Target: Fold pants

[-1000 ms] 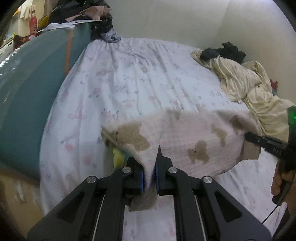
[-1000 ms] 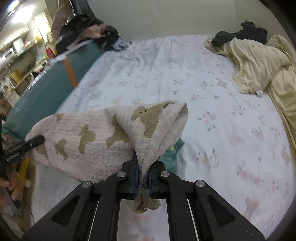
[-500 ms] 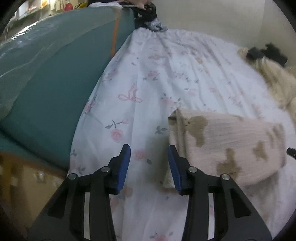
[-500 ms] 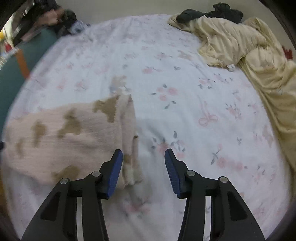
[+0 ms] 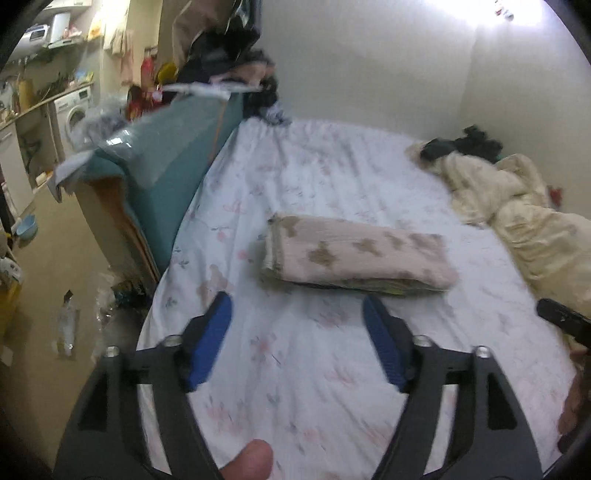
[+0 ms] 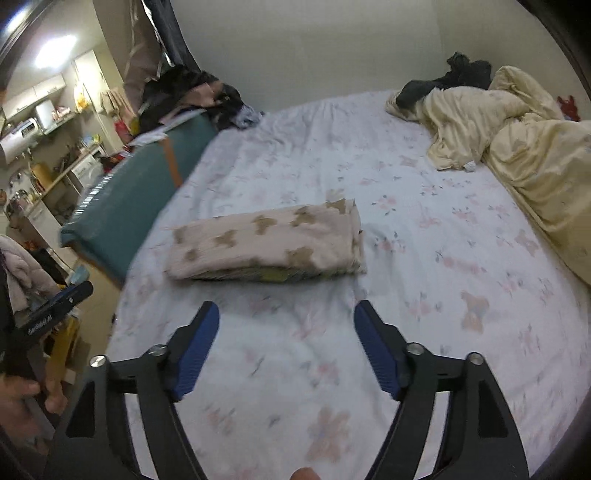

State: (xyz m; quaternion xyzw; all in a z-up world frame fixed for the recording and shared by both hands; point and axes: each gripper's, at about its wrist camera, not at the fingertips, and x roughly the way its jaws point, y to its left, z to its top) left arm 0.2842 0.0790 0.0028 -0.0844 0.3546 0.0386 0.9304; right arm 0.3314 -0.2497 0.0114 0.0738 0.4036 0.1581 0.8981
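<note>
On the floral bed sheet (image 5: 314,177), the pants (image 5: 354,254) are laid folded into a flat pink rectangle printed with brown bears. The left gripper (image 5: 297,332) is held above the sheet, clear of the pants, its jaws spread wide. The right gripper (image 6: 286,334) is likewise held short of the pants, jaws apart and empty. A cream blanket (image 6: 517,147) is heaped at the far right.

Indoor light dim, warm cast. Left wrist view: strong glare on wall (image 5: 509,22) at top right. Right wrist view: ceiling lamp (image 6: 55,51) blown out at top left. Motion blur throughout, worst on bed sheet (image 6: 295,406) near lens. Fisheye bends edges; black vignette fills corners. Shadows soft.
</note>
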